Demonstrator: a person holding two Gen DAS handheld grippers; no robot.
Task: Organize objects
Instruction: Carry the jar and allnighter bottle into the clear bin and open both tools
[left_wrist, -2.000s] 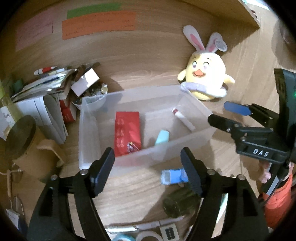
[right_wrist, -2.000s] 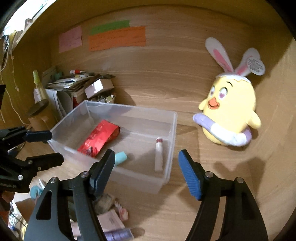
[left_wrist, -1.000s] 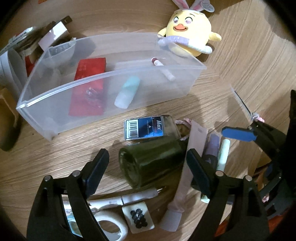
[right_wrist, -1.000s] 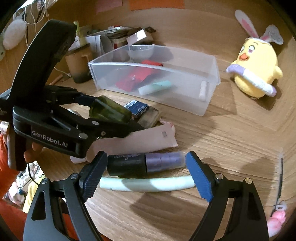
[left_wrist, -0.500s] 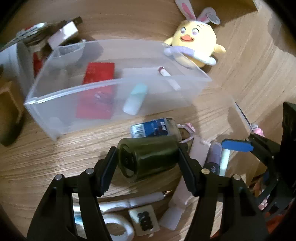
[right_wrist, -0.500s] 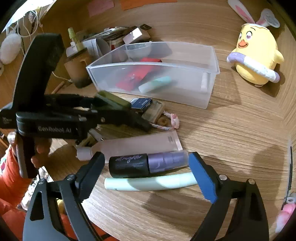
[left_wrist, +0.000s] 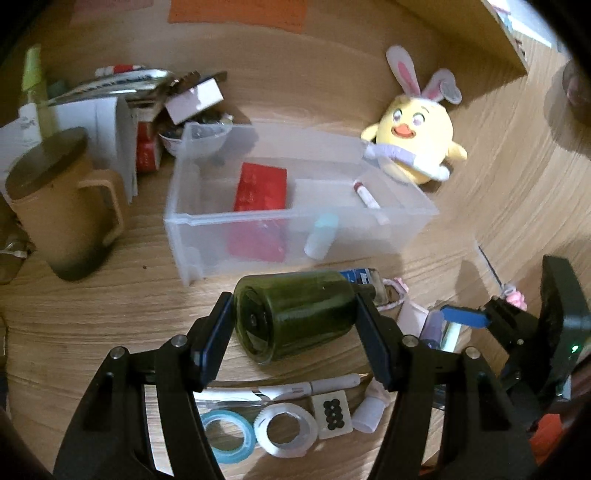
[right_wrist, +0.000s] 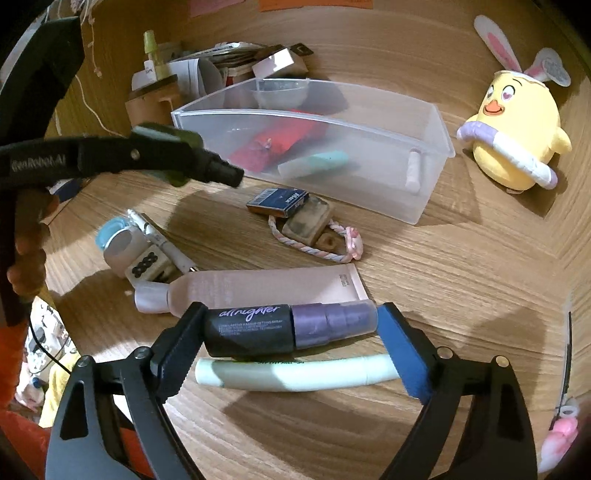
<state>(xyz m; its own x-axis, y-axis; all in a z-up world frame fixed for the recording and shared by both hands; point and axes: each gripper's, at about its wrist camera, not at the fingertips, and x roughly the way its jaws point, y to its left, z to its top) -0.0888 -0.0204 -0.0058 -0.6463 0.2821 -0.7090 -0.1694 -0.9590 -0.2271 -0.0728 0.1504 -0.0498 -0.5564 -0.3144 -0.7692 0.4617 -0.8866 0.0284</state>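
On the wooden desk (right_wrist: 443, 280), a green jar (left_wrist: 295, 314) is clenched by the left gripper (left_wrist: 297, 339), at 6 o'clock of the bin (left_wrist: 184, 218). The right gripper (right_wrist: 291, 350) is spread around a spray bottle (right_wrist: 288, 328); whether the pads touch it cannot be told.

Home desk, wood-grain top with a wooden back panel. Sticky notes (left_wrist: 236, 9) on the panel. Plush chick with bunny ears (left_wrist: 415, 144) sits toward the desk's far right corner. At the far left: lidded mug (left_wrist: 61, 206), heap of papers and small boxes (left_wrist: 122, 110). Cosmetics and stationery scattered at the near edge: setting-spray bottle (right_wrist: 291, 328), tape rolls (left_wrist: 258, 430). Clear plastic bin (left_wrist: 295, 236) mid-desk.
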